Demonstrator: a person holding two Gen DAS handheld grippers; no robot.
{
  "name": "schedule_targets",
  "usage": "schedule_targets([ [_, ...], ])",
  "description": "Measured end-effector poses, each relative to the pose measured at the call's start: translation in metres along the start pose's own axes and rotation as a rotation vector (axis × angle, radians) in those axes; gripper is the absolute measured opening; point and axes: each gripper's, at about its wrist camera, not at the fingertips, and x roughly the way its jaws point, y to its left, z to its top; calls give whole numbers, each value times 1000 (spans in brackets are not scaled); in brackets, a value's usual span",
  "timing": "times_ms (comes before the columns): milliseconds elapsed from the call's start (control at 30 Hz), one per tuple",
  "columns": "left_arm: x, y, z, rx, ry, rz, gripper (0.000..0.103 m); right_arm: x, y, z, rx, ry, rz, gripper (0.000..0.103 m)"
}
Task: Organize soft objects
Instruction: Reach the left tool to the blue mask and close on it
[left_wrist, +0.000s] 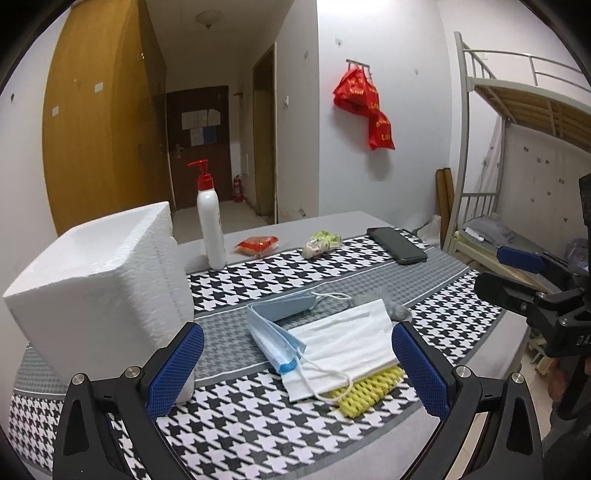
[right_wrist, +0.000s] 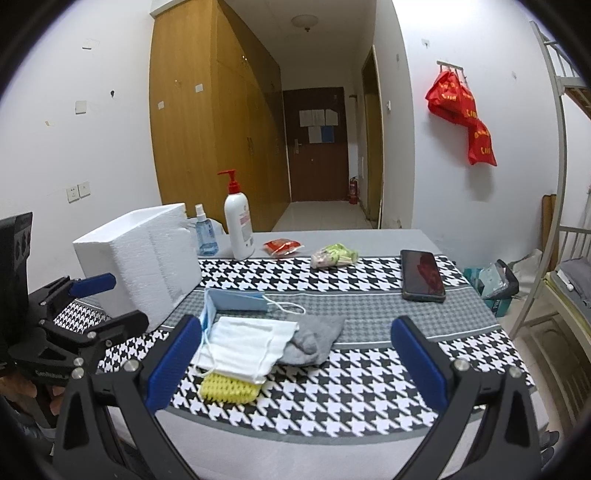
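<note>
A pile of soft items lies on the houndstooth cloth: a white face mask (left_wrist: 343, 343) (right_wrist: 247, 345) on top, a folded blue mask (left_wrist: 273, 328) (right_wrist: 236, 301) behind it, a yellow foam net (left_wrist: 364, 391) (right_wrist: 229, 389) under it, and a grey sock (left_wrist: 391, 306) (right_wrist: 314, 339) at its far side. A white foam box (left_wrist: 99, 284) (right_wrist: 144, 258) stands left of the pile. My left gripper (left_wrist: 299, 365) is open, low over the pile's near side, nothing between its fingers. My right gripper (right_wrist: 295, 363) is open too, hovering right of the pile; its left finger (right_wrist: 173, 358) is next to the masks.
A white pump bottle (left_wrist: 210, 221) (right_wrist: 238, 221), a blue spray bottle (right_wrist: 204, 232), a red packet (left_wrist: 258, 244) (right_wrist: 282, 246), a green-and-pink packet (left_wrist: 321, 243) (right_wrist: 334, 255) and a black phone (left_wrist: 397, 244) (right_wrist: 422, 275) sit along the table's far side. A bunk bed (left_wrist: 517, 166) stands at right.
</note>
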Motion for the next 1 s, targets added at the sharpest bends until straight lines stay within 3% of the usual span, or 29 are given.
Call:
schedule_targets([
  [500, 52, 1, 12, -43, 88, 80, 101, 33, -21, 21, -48, 70, 22, 103],
  [800, 86, 11, 15, -90, 162, 140, 94, 56, -33, 34, -83, 128, 38, 103],
  [1000, 109, 14, 13, -98, 237, 136, 81, 76, -40, 44, -96, 170, 63, 103],
])
